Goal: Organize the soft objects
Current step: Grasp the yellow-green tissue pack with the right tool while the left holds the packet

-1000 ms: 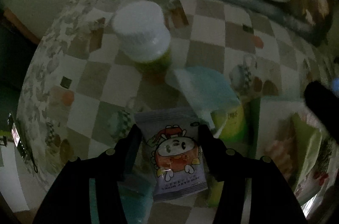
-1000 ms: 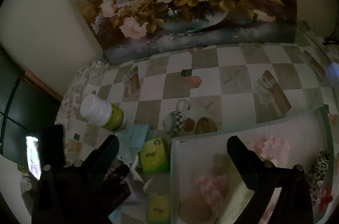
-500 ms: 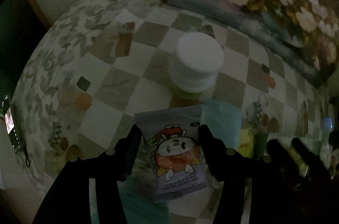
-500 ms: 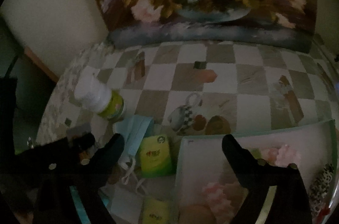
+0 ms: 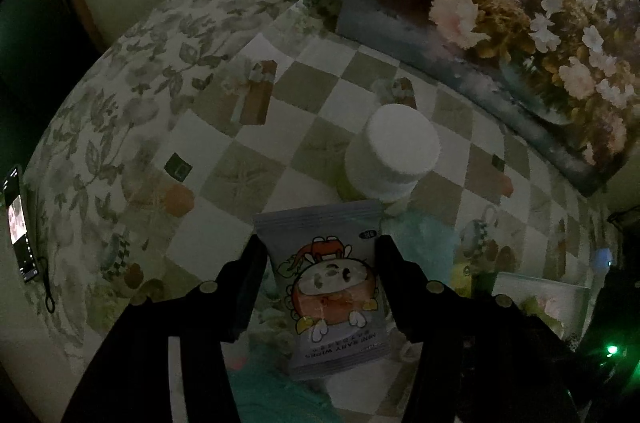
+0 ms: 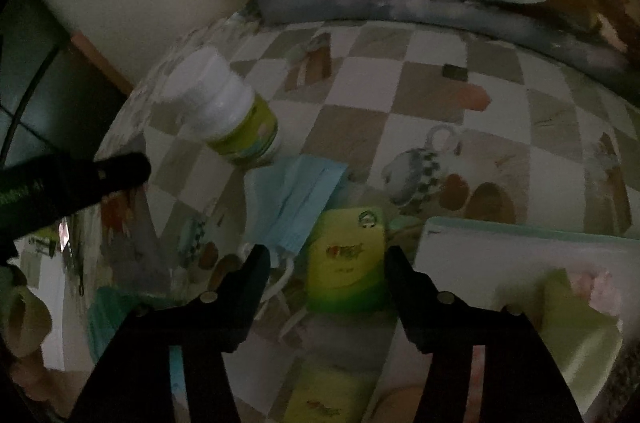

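My left gripper (image 5: 320,255) is shut on a grey pack of baby wipes (image 5: 332,287) with a cartoon face, held above the checked tablecloth. My right gripper (image 6: 326,259) is open and empty, its jaws standing to either side of a green-yellow packet (image 6: 346,263) that lies on the table. A blue face mask (image 6: 300,199) lies just left of that packet. A second yellow packet (image 6: 324,399) lies nearer, between the jaws. The left gripper's dark body (image 6: 76,179) shows at the left of the right wrist view.
A white-capped green bottle (image 5: 390,151) (image 6: 228,115) stands behind the mask. A pale tray (image 6: 520,263) with soft pink and green items sits at right. A flower painting (image 5: 500,3) leans at the back. A phone (image 5: 18,223) hangs by the table's left edge.
The left gripper has swung left and away with the wipes pack in it. The right gripper has moved down and left, from over the tray to around the green-yellow packet.
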`<state>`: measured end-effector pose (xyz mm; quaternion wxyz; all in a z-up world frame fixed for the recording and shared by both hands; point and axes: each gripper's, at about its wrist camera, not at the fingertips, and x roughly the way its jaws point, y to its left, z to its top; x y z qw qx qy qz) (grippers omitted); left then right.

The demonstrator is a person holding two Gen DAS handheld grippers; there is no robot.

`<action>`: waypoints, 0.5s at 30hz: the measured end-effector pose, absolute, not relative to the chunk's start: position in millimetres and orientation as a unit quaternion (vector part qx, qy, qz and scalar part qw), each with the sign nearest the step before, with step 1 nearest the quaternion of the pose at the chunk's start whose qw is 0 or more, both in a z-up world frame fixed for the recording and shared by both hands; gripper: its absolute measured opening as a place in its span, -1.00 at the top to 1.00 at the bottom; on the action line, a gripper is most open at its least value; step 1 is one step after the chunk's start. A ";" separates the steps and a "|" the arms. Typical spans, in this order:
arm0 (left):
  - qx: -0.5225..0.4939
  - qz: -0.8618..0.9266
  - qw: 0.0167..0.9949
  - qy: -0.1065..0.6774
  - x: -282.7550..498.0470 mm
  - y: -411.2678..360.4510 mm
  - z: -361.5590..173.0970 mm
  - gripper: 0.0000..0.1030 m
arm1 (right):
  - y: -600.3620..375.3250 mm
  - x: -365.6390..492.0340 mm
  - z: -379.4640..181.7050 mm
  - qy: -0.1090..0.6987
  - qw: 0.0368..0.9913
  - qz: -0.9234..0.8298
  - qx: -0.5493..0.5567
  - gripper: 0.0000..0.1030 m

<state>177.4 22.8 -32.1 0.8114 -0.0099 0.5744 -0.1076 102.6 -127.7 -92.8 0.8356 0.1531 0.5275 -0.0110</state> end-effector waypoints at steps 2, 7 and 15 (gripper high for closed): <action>-0.010 -0.108 0.812 0.574 177.3 23.0 -31.2 -0.12 | -125.2 103.8 -95.8 0.532 0.834 -0.011 0.147 -0.21; -0.013 -0.106 0.814 0.571 177.5 25.6 -28.9 -0.12 | -126.6 104.8 -101.4 0.536 0.832 -0.022 0.139 -0.21; -0.025 -0.108 0.813 0.572 180.5 32.6 -29.8 -0.12 | -122.6 109.4 -96.3 0.523 0.839 -0.019 0.146 -0.21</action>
